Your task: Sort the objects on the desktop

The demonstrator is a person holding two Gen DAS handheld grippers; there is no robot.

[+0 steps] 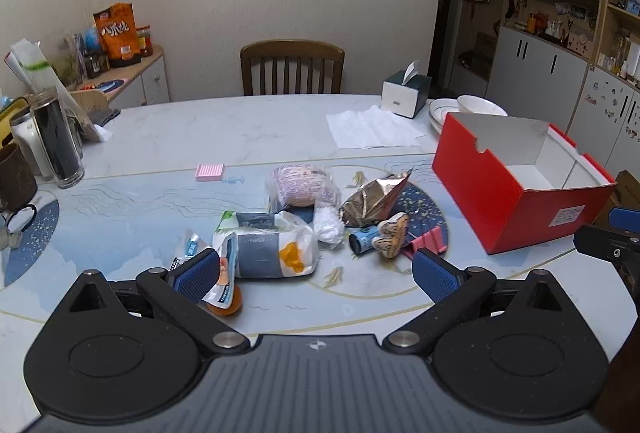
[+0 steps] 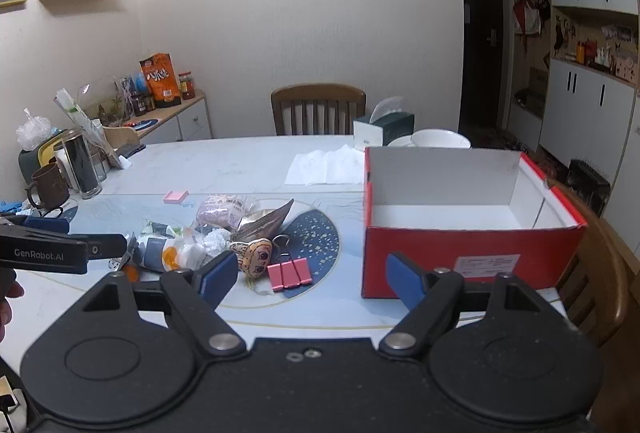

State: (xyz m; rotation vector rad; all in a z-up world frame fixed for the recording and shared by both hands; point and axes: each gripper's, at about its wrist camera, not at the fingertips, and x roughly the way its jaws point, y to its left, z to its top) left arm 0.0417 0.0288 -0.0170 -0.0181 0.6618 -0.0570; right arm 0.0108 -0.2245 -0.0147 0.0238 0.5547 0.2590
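A heap of small objects lies mid-table: a tissue pack [image 1: 272, 251], a pink wrapped snack [image 1: 302, 183], a gold foil bag [image 1: 374, 201], a doll charm [image 1: 392, 235] [image 2: 256, 257], a small can [image 1: 362, 239], pink binder clips [image 2: 289, 273] and an orange item [image 1: 226, 303]. An open, empty red box [image 1: 516, 209] [image 2: 472, 253] stands to the right. My left gripper [image 1: 316, 275] is open above the near edge of the heap. My right gripper [image 2: 310, 279] is open, between the clips and the box.
A pink sticky pad [image 1: 210, 171], a paper napkin [image 1: 370, 129], a tissue box [image 1: 404, 93] and stacked dishes [image 1: 472, 107] lie farther back. Jars and a mug [image 1: 16, 173] crowd the left edge. A chair [image 1: 292, 69] stands behind the table.
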